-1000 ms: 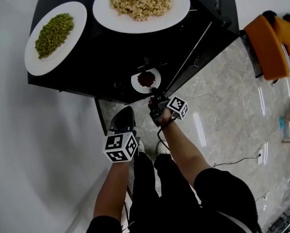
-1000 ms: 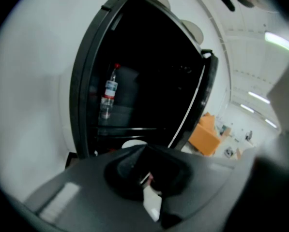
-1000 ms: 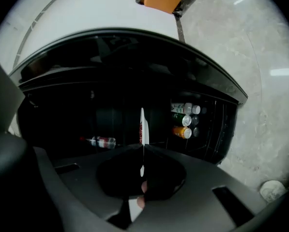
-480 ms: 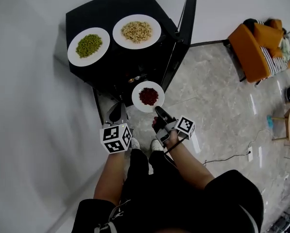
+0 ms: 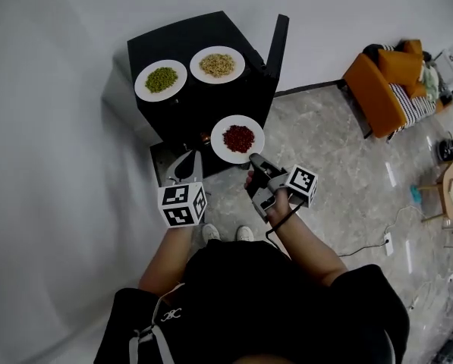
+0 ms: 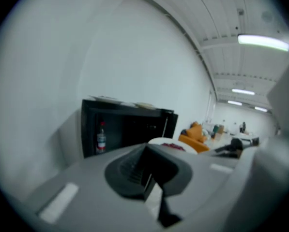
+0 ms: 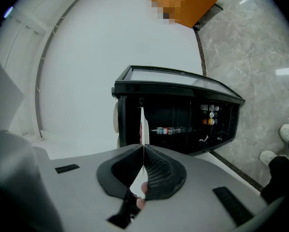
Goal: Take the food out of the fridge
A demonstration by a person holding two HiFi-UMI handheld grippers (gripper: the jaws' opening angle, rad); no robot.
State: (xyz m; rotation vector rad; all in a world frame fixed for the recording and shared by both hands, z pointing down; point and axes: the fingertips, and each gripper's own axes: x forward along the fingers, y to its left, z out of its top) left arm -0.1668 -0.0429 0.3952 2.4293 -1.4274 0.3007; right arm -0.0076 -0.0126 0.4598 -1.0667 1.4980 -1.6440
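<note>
We hold the plate of red food (image 5: 237,139) out in front of the open fridge (image 5: 187,38).
Our right tongs (image 5: 252,158) clamp its near rim, and our left tongs (image 5: 189,161), pressed together on nothing, hang beside it. A plate of green food (image 5: 161,80) and a plate of beige food (image 5: 217,64) sit on the fridge top.

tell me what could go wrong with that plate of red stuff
The right gripper pinches the plate of red food only at its rim, so it might tilt and spill. The fridge top already carries a plate of green food and a plate of beige food, perhaps leaving little room.
</note>
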